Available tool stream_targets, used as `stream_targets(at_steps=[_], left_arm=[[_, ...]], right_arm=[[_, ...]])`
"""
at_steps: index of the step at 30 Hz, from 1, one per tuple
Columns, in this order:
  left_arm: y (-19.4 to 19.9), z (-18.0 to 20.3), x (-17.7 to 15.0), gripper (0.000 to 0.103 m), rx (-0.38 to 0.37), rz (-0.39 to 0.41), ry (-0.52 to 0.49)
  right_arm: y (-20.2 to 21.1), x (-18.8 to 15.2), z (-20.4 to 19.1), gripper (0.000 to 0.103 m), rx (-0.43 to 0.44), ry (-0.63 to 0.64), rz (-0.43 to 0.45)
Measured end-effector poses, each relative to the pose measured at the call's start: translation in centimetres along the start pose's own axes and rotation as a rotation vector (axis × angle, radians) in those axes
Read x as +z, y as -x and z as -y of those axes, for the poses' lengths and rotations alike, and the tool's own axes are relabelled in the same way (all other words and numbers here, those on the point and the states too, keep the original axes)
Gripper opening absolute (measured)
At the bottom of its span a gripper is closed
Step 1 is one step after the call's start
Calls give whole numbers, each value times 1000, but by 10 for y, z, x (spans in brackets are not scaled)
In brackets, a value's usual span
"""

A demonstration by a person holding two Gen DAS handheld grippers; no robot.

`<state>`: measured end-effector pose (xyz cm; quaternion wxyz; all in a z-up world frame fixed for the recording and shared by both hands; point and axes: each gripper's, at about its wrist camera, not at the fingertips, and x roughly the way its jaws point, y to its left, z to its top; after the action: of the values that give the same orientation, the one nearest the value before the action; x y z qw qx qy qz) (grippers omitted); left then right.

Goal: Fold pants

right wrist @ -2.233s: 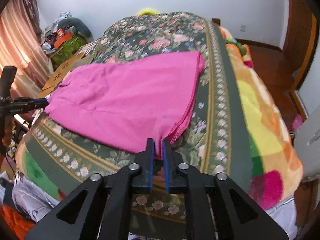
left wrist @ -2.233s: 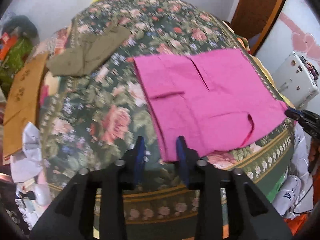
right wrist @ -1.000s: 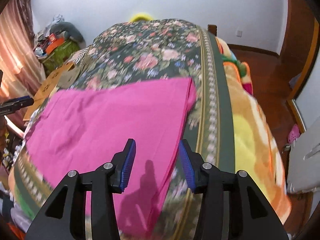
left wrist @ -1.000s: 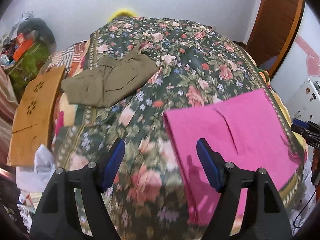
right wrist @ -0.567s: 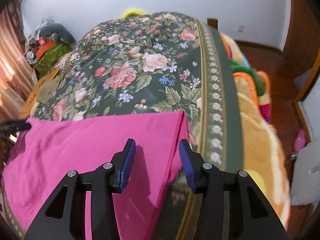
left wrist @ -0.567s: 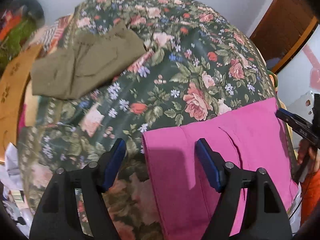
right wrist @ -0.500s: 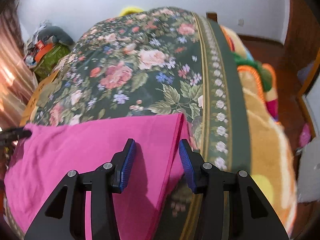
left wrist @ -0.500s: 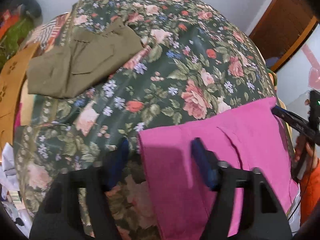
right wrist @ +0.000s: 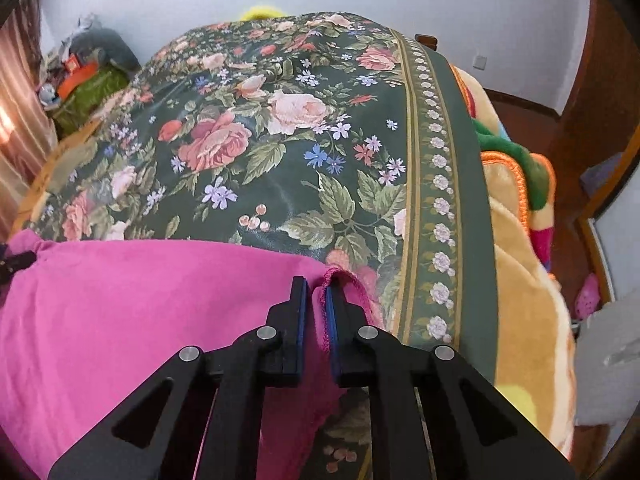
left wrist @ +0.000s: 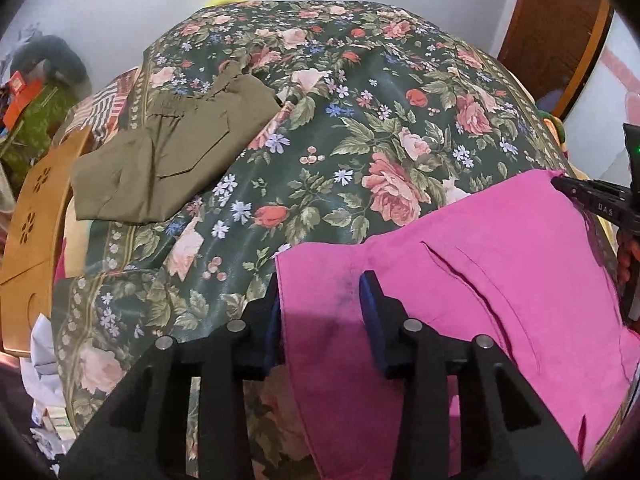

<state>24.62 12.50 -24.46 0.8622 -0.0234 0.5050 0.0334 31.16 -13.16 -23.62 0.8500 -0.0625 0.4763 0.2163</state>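
Note:
The pink pants [left wrist: 480, 280] lie folded flat on the floral bedspread [left wrist: 360, 120]; they also fill the lower left of the right wrist view [right wrist: 140, 312]. My left gripper [left wrist: 320, 304] straddles the pants' far left corner, its jaws still apart with the cloth edge between them. My right gripper [right wrist: 315, 296] is shut on the pants' far right corner, with the hem bunched between its fingers. The right gripper's tip shows at the right edge of the left wrist view [left wrist: 588, 196].
Folded olive-green pants [left wrist: 168, 148] lie at the far left of the bed. A wooden board [left wrist: 36, 208] leans at the bed's left side. A colourful blanket [right wrist: 520, 240] hangs over the right edge. Clutter sits on the floor at the left.
Both grippers moved from the near edge to the pants' far edge. The right gripper closed on the far right corner. The left gripper's jaws narrowed around the far left corner.

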Motion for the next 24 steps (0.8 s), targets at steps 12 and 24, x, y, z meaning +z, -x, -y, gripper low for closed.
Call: stream_targets(at_steps=[12, 24], left_arm=[[82, 11, 8, 45, 22, 127, -58], [36, 65, -3, 51, -77, -61, -139]], right_arm=[[99, -1, -52, 46, 126, 88, 124], [39, -27, -127, 66, 239, 145, -115]])
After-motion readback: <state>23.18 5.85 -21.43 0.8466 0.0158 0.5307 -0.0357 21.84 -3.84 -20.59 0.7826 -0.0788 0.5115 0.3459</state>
